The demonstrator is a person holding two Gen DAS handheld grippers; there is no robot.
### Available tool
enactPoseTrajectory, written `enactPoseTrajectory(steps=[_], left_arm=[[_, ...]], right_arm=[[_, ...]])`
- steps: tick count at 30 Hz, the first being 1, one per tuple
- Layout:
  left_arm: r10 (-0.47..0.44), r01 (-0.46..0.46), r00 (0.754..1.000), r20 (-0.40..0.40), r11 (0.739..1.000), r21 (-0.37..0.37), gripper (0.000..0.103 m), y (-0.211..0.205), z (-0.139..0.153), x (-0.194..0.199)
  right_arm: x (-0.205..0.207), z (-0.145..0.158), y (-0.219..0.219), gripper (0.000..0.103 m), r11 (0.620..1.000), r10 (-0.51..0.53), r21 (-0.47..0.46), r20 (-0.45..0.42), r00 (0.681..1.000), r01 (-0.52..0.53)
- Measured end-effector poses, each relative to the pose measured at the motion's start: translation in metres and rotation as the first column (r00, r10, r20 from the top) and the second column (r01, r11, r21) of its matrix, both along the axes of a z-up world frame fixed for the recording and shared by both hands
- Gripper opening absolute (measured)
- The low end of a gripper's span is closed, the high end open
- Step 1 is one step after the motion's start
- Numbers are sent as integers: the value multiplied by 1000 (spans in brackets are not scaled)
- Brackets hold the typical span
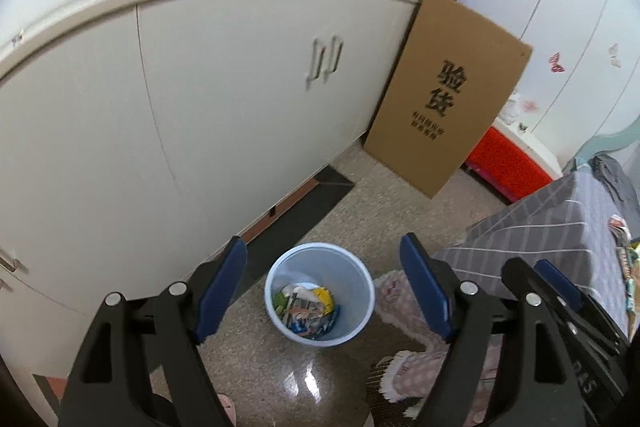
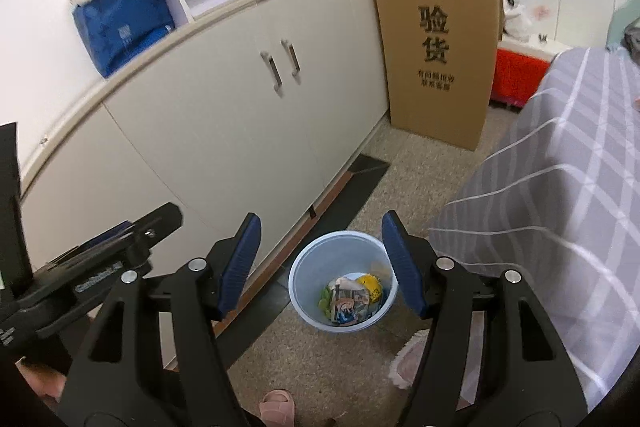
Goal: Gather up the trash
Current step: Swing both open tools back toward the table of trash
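Observation:
A light blue trash bin (image 1: 320,294) stands on the speckled floor and holds several colourful wrappers (image 1: 308,311). It also shows in the right wrist view (image 2: 343,281), with the wrappers (image 2: 352,299) at its bottom. My left gripper (image 1: 324,283) is open and empty, held high above the bin. My right gripper (image 2: 322,263) is open and empty, also above the bin. The right gripper shows at the right edge of the left wrist view (image 1: 560,291). The left gripper shows at the left edge of the right wrist view (image 2: 112,247).
White cabinets (image 2: 240,115) run along the left. A cardboard box (image 1: 444,95) leans at their far end, with a red crate (image 1: 504,163) beyond. A bed with a grey checked cover (image 2: 552,195) is on the right. A pink rug (image 1: 408,359) lies by the bin.

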State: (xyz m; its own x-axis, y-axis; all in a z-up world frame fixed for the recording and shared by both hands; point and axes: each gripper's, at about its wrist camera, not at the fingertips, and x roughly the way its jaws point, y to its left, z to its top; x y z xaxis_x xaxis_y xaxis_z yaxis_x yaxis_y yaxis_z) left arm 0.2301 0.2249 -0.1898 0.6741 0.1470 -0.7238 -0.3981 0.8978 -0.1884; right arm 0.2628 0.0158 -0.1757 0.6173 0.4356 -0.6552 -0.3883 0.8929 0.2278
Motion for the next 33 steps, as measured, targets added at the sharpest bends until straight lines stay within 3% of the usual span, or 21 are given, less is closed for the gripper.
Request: enactPoseTrajectory(steps=[8,16,28,33], left_arm=[[-79,71,989,127,995,69,80,-64,47,-20],[-272,258,944,186,961,96,85,-154,83,-28],[-433,416,890,141,899,139,87,-246,94,-38],[-503,496,859,95,864,83,87,-278,85,-29]], right_arm=[[-48,55,-70,68,993,-105,58,102,989,100],[-81,82,-150,70,972,-223,102,141,965,209],[-110,81,-252,72,934,-343,149,117,932,325],[-113,72,-280,72,919,-377,160,90,922,360]])
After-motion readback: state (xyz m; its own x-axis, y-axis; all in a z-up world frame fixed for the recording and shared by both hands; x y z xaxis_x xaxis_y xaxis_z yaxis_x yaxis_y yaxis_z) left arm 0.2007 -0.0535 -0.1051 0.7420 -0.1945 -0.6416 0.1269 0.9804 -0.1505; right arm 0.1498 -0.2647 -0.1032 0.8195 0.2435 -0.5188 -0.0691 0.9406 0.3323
